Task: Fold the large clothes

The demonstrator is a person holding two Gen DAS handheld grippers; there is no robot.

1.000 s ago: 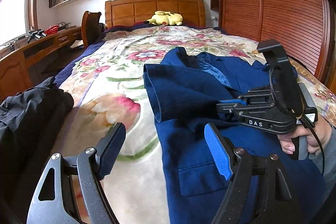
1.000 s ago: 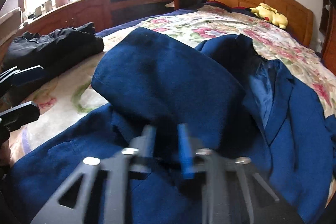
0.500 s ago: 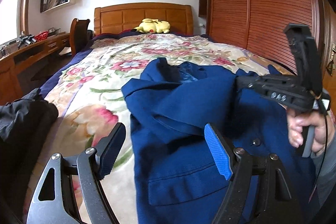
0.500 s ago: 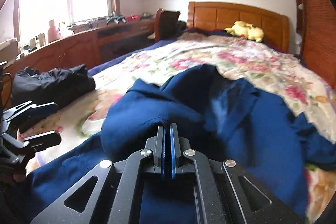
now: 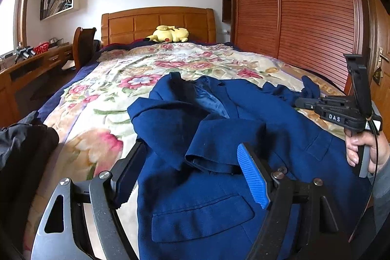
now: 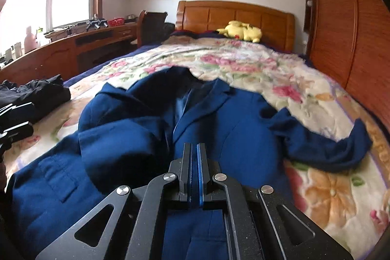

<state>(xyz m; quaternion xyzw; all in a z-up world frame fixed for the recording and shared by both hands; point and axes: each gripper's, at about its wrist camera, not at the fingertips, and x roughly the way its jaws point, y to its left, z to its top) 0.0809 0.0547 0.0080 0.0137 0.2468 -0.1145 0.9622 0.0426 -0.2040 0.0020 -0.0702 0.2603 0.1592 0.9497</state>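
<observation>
A dark blue suit jacket (image 5: 219,138) lies face up on the floral bedspread (image 5: 117,94). Its left sleeve (image 5: 209,138) is folded across the chest; the other sleeve (image 6: 329,145) lies out to the right on the bed. My left gripper (image 5: 192,174) is open and empty, hovering over the jacket's lower left front near a flap pocket (image 5: 202,218). My right gripper (image 6: 194,162) has its jaws together above the jacket's front (image 6: 219,128), with nothing seen between them. It also shows in the left wrist view (image 5: 302,102), held in a hand at the right.
A black garment (image 5: 22,152) is piled at the bed's left edge, also in the right wrist view (image 6: 36,94). A yellow plush toy (image 5: 170,33) sits by the wooden headboard (image 5: 158,21). A wooden desk (image 6: 61,52) and chair stand left; a slatted wardrobe (image 5: 304,16) stands right.
The right gripper carried the left sleeve across the chest, let it drop there, and pulled back to the right with its jaws together. The left gripper stayed open low over the jacket.
</observation>
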